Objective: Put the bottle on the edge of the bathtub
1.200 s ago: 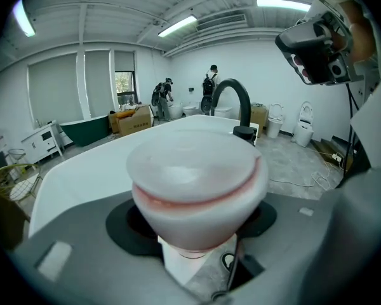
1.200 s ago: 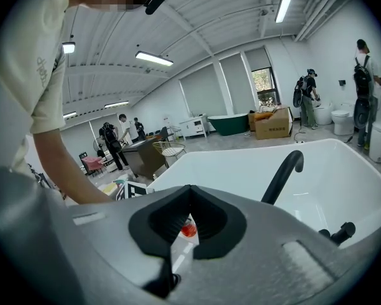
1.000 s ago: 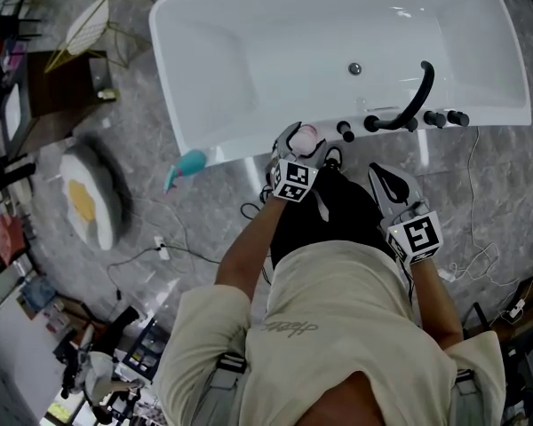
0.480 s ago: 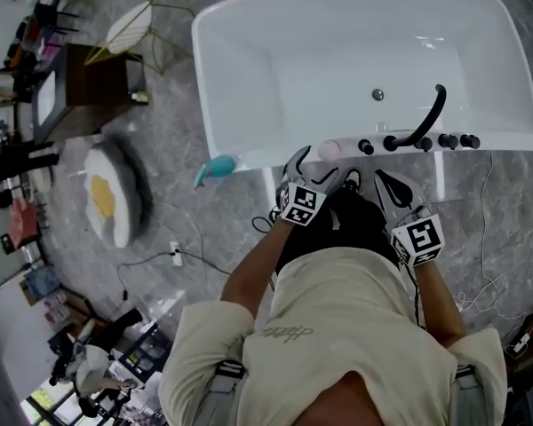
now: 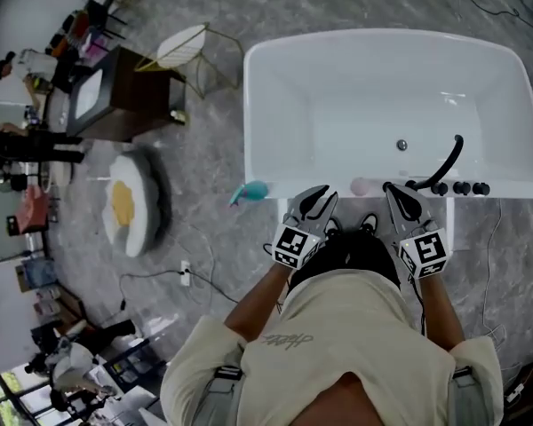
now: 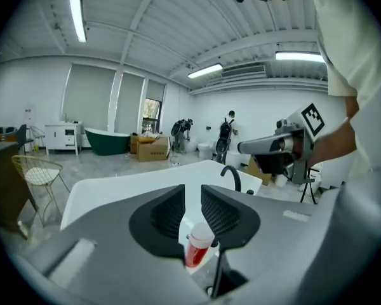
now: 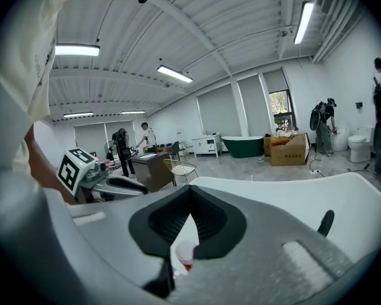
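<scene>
The bottle [image 5: 361, 186], with a pale cap and a red body, stands on the near rim of the white bathtub [image 5: 275, 105]. It sits between my two grippers and touches neither. My left gripper [image 5: 313, 204] hangs just short of the rim, left of the bottle. Its jaws are closing with nothing between them, and a narrow gap still shows. In the left gripper view [image 6: 192, 199] the bottle [image 6: 198, 246] shows beyond that gap. My right gripper [image 5: 401, 202] is to the bottle's right with its tips shut and empty. The right gripper view [image 7: 190, 192] shows the bottle [image 7: 184, 254] below its jaws.
A black curved faucet [image 5: 444, 165] and a row of knobs [image 5: 462, 187] sit on the rim right of the bottle. On the floor to the left are a teal object [image 5: 249, 191], an egg-shaped cushion [image 5: 129, 204], a wire chair [image 5: 186, 47], a dark cabinet [image 5: 115, 96] and cables.
The left gripper, which had the bottle at its jaws at the tub rim, has drawn back. The bottle now stands alone on the rim. The right gripper has come up near the rim.
</scene>
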The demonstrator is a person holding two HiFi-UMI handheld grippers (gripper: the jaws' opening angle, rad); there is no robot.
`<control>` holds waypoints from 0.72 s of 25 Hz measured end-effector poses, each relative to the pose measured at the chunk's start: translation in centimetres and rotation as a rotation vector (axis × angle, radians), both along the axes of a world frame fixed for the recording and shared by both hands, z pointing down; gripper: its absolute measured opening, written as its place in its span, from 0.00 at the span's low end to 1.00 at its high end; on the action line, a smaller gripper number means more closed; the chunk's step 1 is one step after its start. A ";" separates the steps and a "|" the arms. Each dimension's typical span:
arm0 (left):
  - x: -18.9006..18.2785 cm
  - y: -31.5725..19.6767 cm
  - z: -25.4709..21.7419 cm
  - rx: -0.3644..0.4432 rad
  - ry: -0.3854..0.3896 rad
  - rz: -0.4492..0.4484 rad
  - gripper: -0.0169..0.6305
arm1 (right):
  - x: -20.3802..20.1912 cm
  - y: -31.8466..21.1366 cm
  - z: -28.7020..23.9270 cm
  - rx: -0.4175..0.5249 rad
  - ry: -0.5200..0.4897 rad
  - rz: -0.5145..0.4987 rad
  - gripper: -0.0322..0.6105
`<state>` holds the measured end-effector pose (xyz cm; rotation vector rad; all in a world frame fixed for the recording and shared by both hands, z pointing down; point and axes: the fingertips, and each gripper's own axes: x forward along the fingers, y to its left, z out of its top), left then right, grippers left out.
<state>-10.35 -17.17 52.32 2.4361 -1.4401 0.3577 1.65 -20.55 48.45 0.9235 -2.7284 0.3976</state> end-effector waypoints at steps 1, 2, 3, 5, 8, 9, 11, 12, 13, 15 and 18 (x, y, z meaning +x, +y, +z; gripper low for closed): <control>-0.2 -0.3 -1.4 0.021 -0.003 -0.008 0.15 | -0.3 -0.4 -0.8 0.016 -0.005 0.001 0.05; -0.4 -0.6 -2.6 0.026 -0.006 -0.023 0.09 | -0.6 -0.8 -1.7 0.030 -0.014 0.002 0.05; -0.7 -1.0 -3.7 0.022 -0.005 -0.043 0.05 | -0.8 -1.1 -2.7 0.043 -0.026 0.003 0.05; -1.1 -1.9 -5.9 0.024 0.012 -0.070 0.05 | -1.3 -1.8 -4.6 0.069 -0.051 0.008 0.05; -1.3 -2.6 -9.1 0.050 0.046 -0.082 0.05 | -1.7 -2.5 -7.2 0.118 -0.067 0.014 0.05; -1.5 -2.7 -10.1 0.059 0.053 -0.086 0.05 | -1.8 -2.7 -8.2 0.136 -0.071 0.011 0.05; -2.0 -3.1 -12.1 0.089 0.047 -0.096 0.05 | -2.2 -3.4 -10.0 0.179 -0.071 -0.005 0.05; -2.4 -3.3 -13.0 0.107 0.031 -0.100 0.05 | -2.5 -3.8 -10.8 0.200 -0.066 -0.012 0.05; -3.0 -3.4 -13.9 0.126 0.008 -0.105 0.05 | -2.7 -4.0 -11.4 0.217 -0.061 -0.016 0.05; -4.1 -3.2 -15.6 0.170 -0.045 -0.121 0.05 | -3.1 -4.1 -12.2 0.236 -0.051 -0.014 0.05; -5.6 -3.2 -18.1 0.231 -0.079 -0.139 0.05 | -3.6 -4.0 -13.6 0.267 -0.055 -0.005 0.05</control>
